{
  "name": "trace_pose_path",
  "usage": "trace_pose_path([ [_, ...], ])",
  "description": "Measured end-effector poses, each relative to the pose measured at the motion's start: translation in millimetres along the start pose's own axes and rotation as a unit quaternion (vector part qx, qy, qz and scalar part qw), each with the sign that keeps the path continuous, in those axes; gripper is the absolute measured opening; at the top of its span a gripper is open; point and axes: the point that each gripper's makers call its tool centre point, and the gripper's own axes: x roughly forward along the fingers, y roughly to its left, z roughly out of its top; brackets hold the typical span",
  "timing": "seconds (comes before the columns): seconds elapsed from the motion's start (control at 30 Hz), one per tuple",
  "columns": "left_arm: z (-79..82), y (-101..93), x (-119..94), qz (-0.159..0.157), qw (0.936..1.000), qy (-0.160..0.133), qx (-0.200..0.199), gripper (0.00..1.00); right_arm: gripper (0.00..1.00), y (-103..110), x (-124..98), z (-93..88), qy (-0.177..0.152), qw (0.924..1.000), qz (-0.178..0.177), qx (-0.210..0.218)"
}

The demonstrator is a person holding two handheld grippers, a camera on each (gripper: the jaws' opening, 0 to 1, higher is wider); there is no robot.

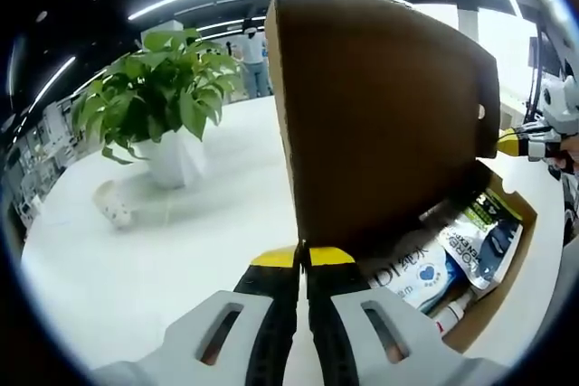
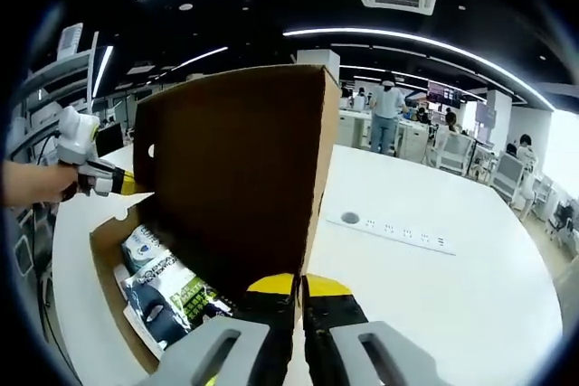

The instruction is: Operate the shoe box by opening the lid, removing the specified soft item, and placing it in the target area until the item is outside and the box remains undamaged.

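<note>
A brown cardboard shoe box (image 1: 507, 287) (image 2: 107, 246) lies open on the white table, its lid (image 1: 380, 106) (image 2: 235, 178) standing nearly upright. My left gripper (image 1: 303, 258) is shut on one side edge of the lid. My right gripper (image 2: 300, 285) is shut on the opposite side edge. Each gripper shows in the other's view at the lid's far edge, the right gripper (image 1: 534, 144) and the left gripper (image 2: 99, 178), which a hand holds. Inside the box lie soft packs: a white pack with a blue heart (image 1: 421, 276) and a dark blue-green pouch (image 1: 488, 232) (image 2: 172, 300).
A potted green plant (image 1: 167, 106) in a white pot and a small white cup-like thing (image 1: 113, 205) stand on the round white table (image 1: 136, 268). A white power strip (image 2: 393, 228) lies beyond the lid. People and chairs are far behind.
</note>
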Motion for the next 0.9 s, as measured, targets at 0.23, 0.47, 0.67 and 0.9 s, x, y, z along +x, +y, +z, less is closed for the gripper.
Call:
trace_pose_path([
  [0.23,0.7,-1.4,-0.4,0.001,1.0,0.001,0.001,0.01,0.0,-0.4,-0.2,0.1,0.001,1.0,0.002,0.001],
  [0.47,1.7,-0.9,-0.1,0.001,1.0,0.001,0.002,0.01,0.0,-0.9,0.5,1.3,0.001,0.9999,0.001,0.01],
  [0.67,2.6,-0.7,0.0,0.001,1.0,0.002,0.002,0.01,0.0,-2.6,2.2,2.2,0.002,0.9998,0.002,0.017],
  [0.9,4.8,0.6,2.1,0.0,1.0,0.001,-0.001,0.01,0.0,-3.8,4.8,4.8,0.001,0.9997,0.002,0.026],
])
